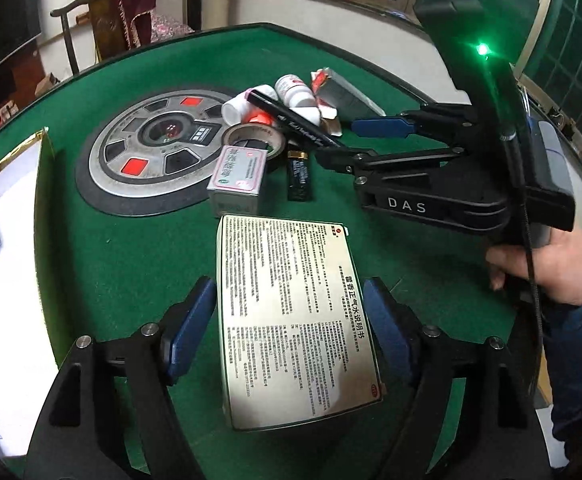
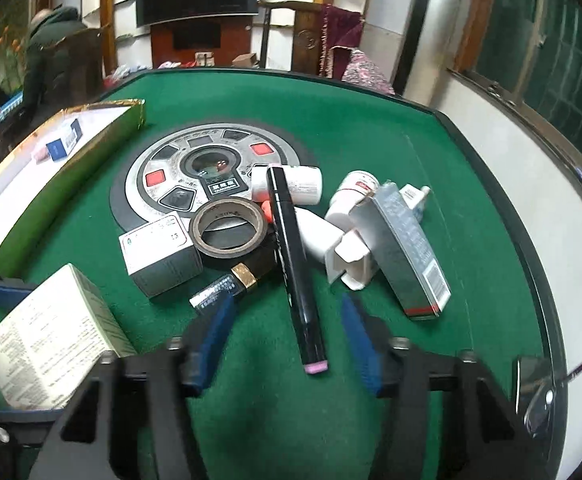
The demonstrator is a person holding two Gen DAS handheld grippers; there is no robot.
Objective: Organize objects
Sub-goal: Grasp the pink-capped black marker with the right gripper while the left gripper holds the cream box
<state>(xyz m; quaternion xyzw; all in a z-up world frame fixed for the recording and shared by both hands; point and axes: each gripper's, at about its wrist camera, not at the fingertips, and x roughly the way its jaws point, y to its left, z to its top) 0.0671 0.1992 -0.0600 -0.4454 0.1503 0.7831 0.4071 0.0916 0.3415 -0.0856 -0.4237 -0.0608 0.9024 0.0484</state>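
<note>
Straddling the printed box (image 1: 297, 320) with my left gripper (image 1: 291, 328), fingers spread, box lengthwise between them. My right gripper (image 2: 287, 340), also spread, brackets the black marker (image 2: 295, 268), lying lengthwise.

- We see a flat medicine box (image 1: 295, 320), printed face up, nearest on the green worktop (image 1: 131, 264).
- Black marker (image 2: 295, 264), pink end, lies across the pile.
- Tape roll (image 2: 229, 228), small box (image 2: 159, 258), white bottles (image 1: 291, 90) clustered together.
</note>
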